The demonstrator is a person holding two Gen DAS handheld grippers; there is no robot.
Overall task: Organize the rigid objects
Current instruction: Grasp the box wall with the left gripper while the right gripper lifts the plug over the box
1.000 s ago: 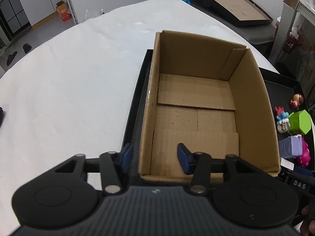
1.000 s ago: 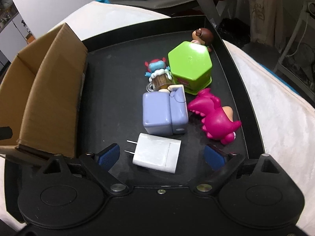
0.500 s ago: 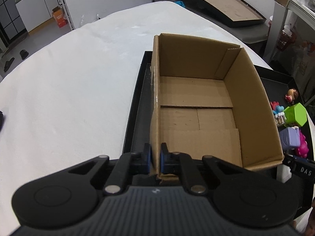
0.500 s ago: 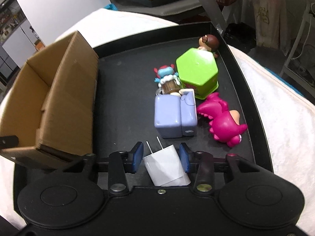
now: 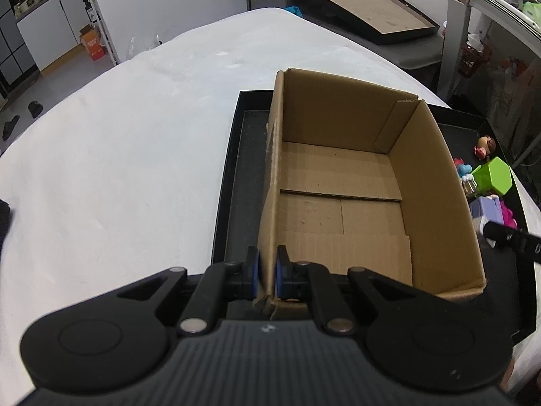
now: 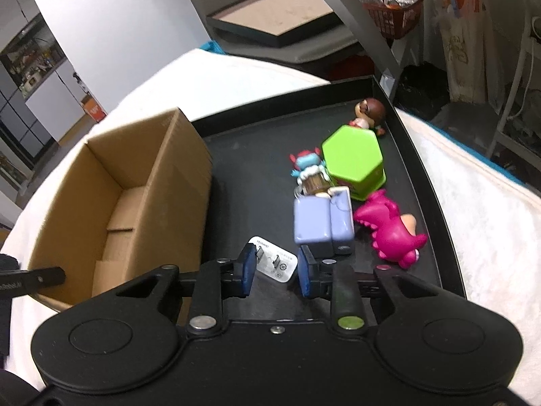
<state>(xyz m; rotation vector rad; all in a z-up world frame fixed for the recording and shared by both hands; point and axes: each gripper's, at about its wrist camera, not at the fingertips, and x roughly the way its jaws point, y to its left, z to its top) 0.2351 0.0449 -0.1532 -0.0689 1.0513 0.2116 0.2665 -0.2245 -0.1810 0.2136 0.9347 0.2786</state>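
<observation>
An open, empty cardboard box stands at the left of a black tray. My left gripper is shut on the box's near left corner wall. My right gripper is shut on a white plug charger and holds it above the tray, prongs forward. The box also shows in the right wrist view, left of the charger. On the tray lie a lilac toy, a green hexagonal box, a pink dinosaur, a small blue-red figure and a brown-haired doll.
The tray lies on a white-covered table. Another black tray with a cardboard base sits behind the table. A red basket and shelving stand at the far right.
My left gripper closed on the box's corner wall. My right gripper closed on the white charger and lifted it, turning toward the box.
</observation>
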